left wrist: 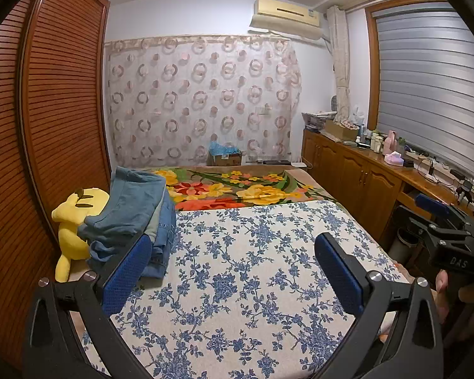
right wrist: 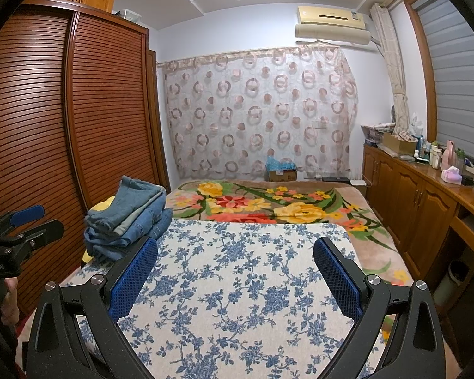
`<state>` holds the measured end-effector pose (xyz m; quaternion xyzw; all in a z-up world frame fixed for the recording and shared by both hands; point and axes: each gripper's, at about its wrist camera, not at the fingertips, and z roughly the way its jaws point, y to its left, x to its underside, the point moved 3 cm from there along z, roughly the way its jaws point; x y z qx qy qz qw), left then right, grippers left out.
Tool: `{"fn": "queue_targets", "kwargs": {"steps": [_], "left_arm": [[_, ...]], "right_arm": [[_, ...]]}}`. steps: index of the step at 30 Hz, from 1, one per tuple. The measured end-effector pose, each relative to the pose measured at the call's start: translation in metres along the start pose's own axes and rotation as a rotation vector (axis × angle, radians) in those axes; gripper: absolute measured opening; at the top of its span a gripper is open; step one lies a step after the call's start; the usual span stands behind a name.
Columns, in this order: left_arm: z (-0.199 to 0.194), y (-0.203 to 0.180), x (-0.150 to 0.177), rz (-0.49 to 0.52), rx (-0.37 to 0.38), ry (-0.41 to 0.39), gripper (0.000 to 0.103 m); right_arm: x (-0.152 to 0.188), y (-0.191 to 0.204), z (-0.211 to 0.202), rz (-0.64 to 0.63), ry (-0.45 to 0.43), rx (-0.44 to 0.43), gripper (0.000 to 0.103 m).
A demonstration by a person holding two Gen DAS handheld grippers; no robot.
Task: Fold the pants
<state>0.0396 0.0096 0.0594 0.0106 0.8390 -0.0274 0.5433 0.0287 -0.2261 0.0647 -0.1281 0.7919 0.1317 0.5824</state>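
We held the left gripper and right gripper spread wide and empty over the blue-flowered cloth. The folded pants lay stacked at its far left edge. Only the left view showed the yellow plush fully, and "DAS" lettering on the other gripper.

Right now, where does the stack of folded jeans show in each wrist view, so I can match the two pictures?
Left wrist view: stack of folded jeans at left of centre, on the blue flowered cloth's left edge, behind the left tool's left finger, yellow plush toy beside it.
Right wrist view: stack at left of centre, beside the wardrobe.
Shared landmark: air conditioner high on the far wall.
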Motion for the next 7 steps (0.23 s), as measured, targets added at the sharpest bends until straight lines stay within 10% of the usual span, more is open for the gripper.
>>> {"fn": "queue_targets", "kwargs": {"steps": [7], "left_arm": [[0.0003,-0.0001,0.0004,-0.001,-0.002,0.002,0.103]], "right_arm": [[0.0004,-0.0006,0.0006,0.001,-0.001,0.000,0.099]]}}
